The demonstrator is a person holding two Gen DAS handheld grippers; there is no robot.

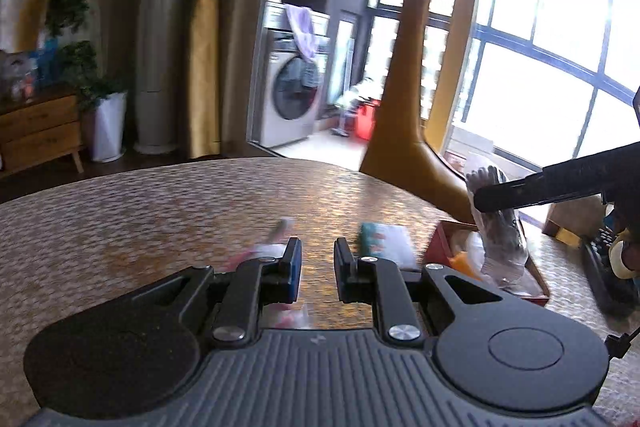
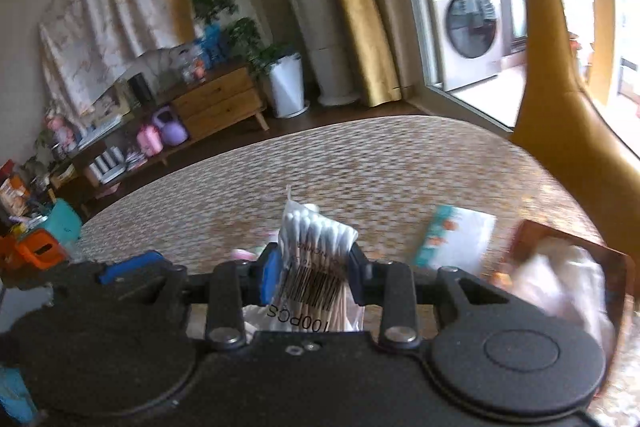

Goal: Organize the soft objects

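My right gripper (image 2: 312, 267) is clamped on a swab pack (image 2: 316, 251): a clear, crinkly plastic bag of cotton swabs, white tips bunched at the top, pale wooden sticks running down behind a black barcode label. The blue pad presses its left side, the black finger its right, and the bag stands upright between them, lifted clear of the table (image 2: 360, 163).

In the left wrist view the same pack (image 1: 498, 223) shows at the right, pinched by the long black finger of the right gripper (image 1: 520, 197), hanging over a box (image 1: 536, 279). The box is shallow, reddish-brown and rectangular, with soft pale packets and something orange lying in it; they are too blurred to name. From the right wrist, the box (image 2: 560, 231) sits at the lower right, glossy plastic heaped inside.

My left gripper (image 1: 316, 267) holds nothing; its jaws stand narrowly apart with bare table showing through the gap. Its inner pad on one side is blue, the rest matte black.

Just beyond it lies a flat card (image 1: 384, 235) with a teal edge and a white face, beside the box. A small pink-and-white item (image 1: 276, 231) lies left of that, blurred.

The table has a woven, checkered beige-and-tan surface with a rounded far edge. Past it stands a tall smooth mustard-coloured giraffe (image 1: 404, 67).
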